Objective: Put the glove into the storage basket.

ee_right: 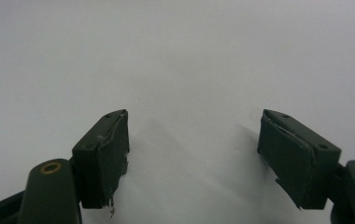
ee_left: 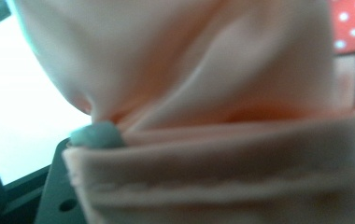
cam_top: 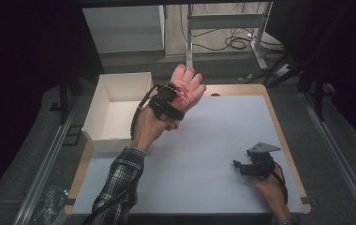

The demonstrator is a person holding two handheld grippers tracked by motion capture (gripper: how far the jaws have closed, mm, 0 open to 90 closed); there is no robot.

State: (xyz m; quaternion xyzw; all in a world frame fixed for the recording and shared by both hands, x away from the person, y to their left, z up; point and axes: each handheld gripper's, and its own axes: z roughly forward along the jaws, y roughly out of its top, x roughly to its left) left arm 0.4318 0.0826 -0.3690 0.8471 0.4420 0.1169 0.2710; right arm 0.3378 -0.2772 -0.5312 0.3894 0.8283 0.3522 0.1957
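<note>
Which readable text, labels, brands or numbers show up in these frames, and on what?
None can be read.
Pink glove in the left gripper: red patch with white dots, a pattern, no letters.
White box: plain walls.
Right gripper: bare black jaws, no marking.
Table: blank.

Left forearm: black-and-white plaid sleeve [cam_top: 120, 180], black cable [cam_top: 137, 110] looping off black left tongs [cam_top: 169, 98]. Right tongs [ee_right: 194, 154]: dark green pads, brass screws, grey three-cornered plate [cam_top: 263, 148].
</note>
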